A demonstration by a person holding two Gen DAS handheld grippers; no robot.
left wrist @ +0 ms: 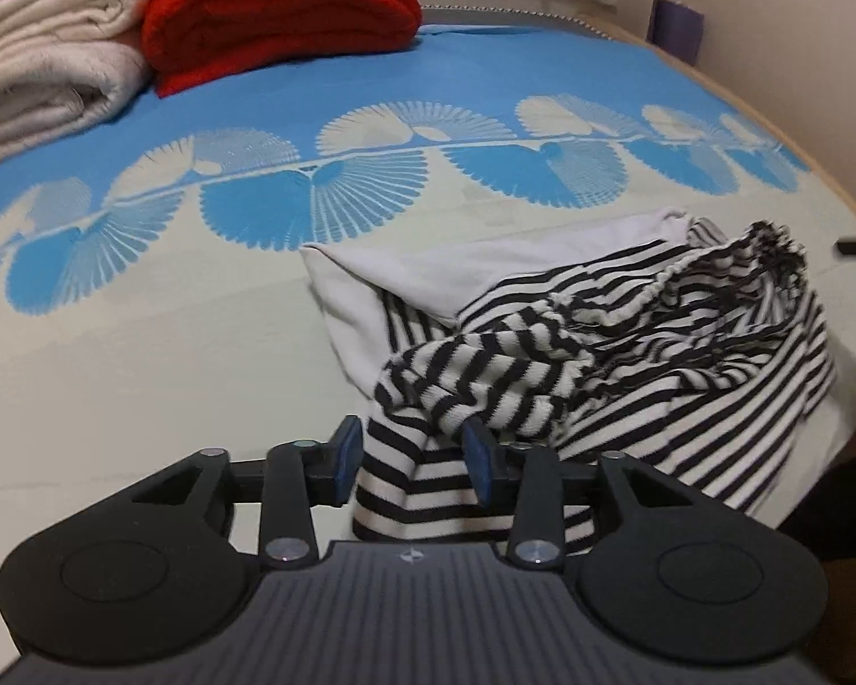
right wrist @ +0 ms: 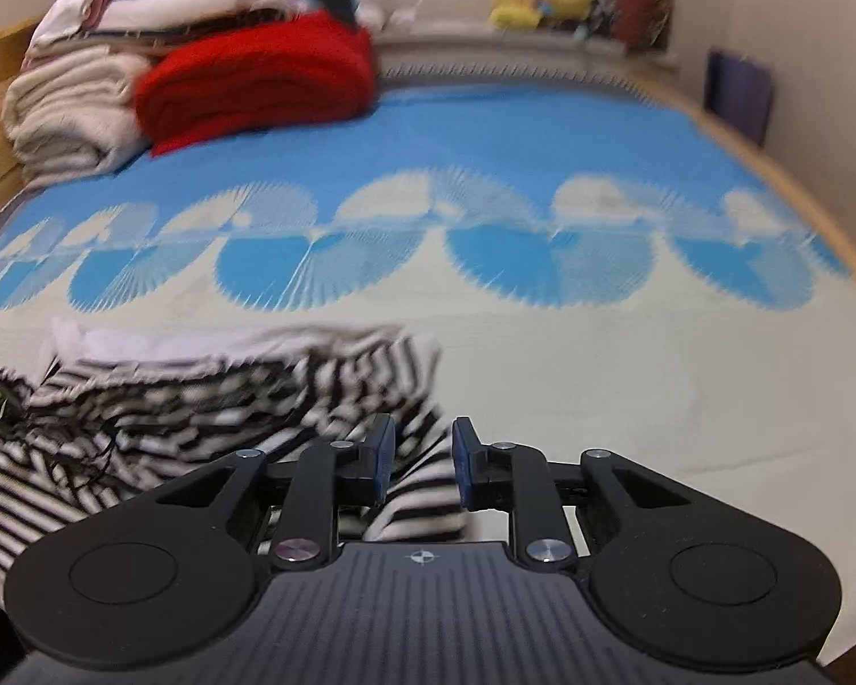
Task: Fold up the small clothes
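The striped garment point(left wrist: 628, 342) was soft, ribbed cloth. The bedsheet point(left wrist: 371, 57) looked smooth and matt. The red blanket point(left wrist: 279, 17) looked fuzzy. The left gripper point(left wrist: 414, 459) was dull black plastic with shiny metal screws.

From my right gripper point(right wrist: 422, 465) everything ahead smears with motion blur, so the striped garment point(right wrist: 160, 428) to its left reads only as streaks, and I cannot tell whether the pads press the cloth between them. Far ahead, the yellow toys point(right wrist: 536, 0) are too blurred to identify. Below my left gripper point(left wrist: 414, 459), its own body hides the garment's lower edge, and the cream blankets point(left wrist: 45, 57) far to its left are cut off by the frame
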